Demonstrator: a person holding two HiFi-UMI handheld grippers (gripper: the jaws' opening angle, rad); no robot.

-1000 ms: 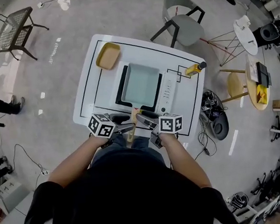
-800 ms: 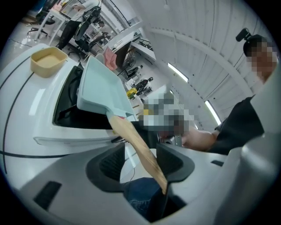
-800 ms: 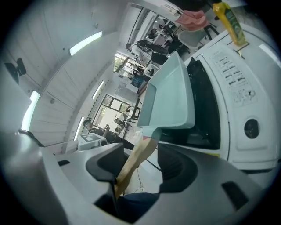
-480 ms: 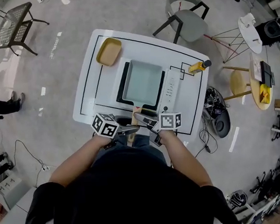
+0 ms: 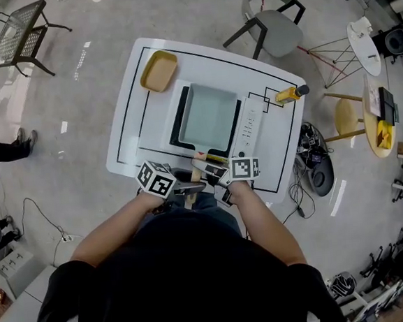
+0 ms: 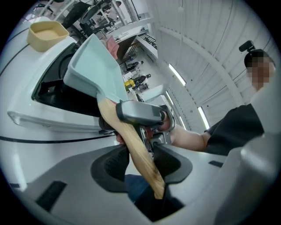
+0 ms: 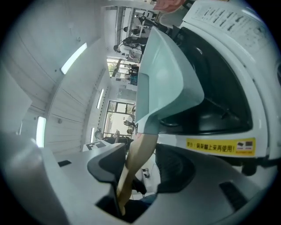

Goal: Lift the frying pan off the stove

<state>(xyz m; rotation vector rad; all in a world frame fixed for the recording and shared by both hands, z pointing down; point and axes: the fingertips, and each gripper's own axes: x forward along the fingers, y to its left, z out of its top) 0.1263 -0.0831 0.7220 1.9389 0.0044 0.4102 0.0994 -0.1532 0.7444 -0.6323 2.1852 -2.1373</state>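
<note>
Closing left gripper point(image 6: 139, 161) and right gripper point(image 7: 141, 166) around the frying pan point(image 5: 208, 114) handle point(image 6: 131, 143), we pinched nothing yet, jaws spread, pan on stove point(image 5: 249, 126).

The frying pan point(image 5: 208, 115) has a pale green coating, smooth and matt, with a soft sheen along its walls. Its handle point(image 6: 131, 145) is light wood, smooth, with faint grain and a dull finish. The stove point(image 5: 249, 124) is glossy white plastic around a shiny black top. The desk point(image 5: 130, 107) is smooth, glossy white. The small dish point(image 5: 158, 71) looks like matt tan plastic.
</note>
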